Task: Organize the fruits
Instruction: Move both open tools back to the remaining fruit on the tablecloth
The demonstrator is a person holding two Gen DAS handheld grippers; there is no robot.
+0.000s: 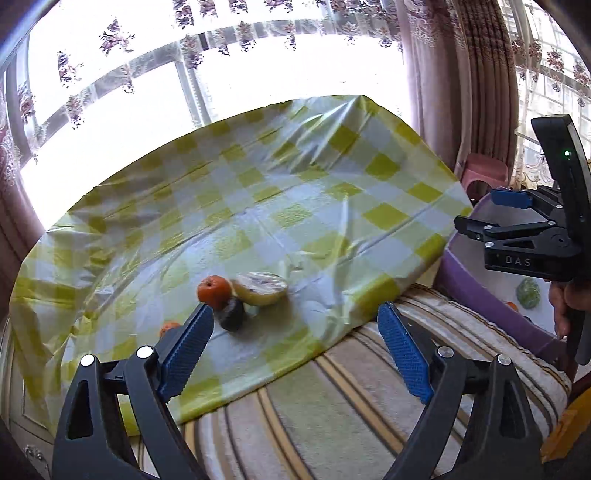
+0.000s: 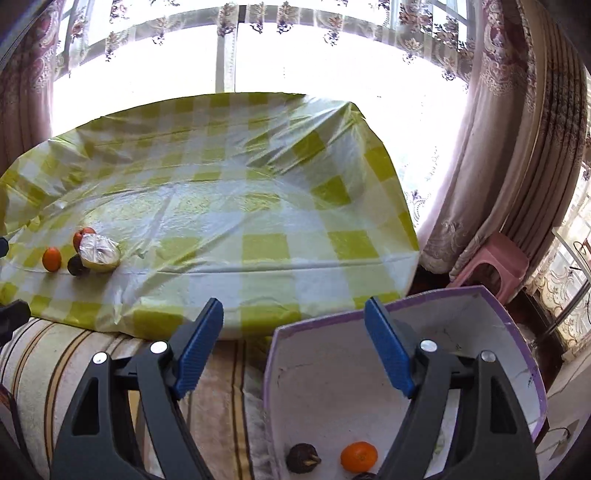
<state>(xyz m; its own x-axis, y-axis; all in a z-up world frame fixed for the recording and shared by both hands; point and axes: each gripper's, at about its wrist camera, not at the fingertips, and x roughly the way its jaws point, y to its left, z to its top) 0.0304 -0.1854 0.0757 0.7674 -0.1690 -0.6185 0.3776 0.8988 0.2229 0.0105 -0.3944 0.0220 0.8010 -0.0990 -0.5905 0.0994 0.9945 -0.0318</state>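
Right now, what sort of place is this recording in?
Probably a room in a home. Floral lace curtains hang over a bright window, a yellow checked tablecloth carries fruit, and a pink plastic stool sits beside a purple-rimmed box.

In the right wrist view a dark fruit (image 2: 364, 475) in the box (image 2: 517, 369) is cut by the bottom edge, and the left blue finger (image 1: 184, 354) half hides a small orange (image 1: 168, 328).
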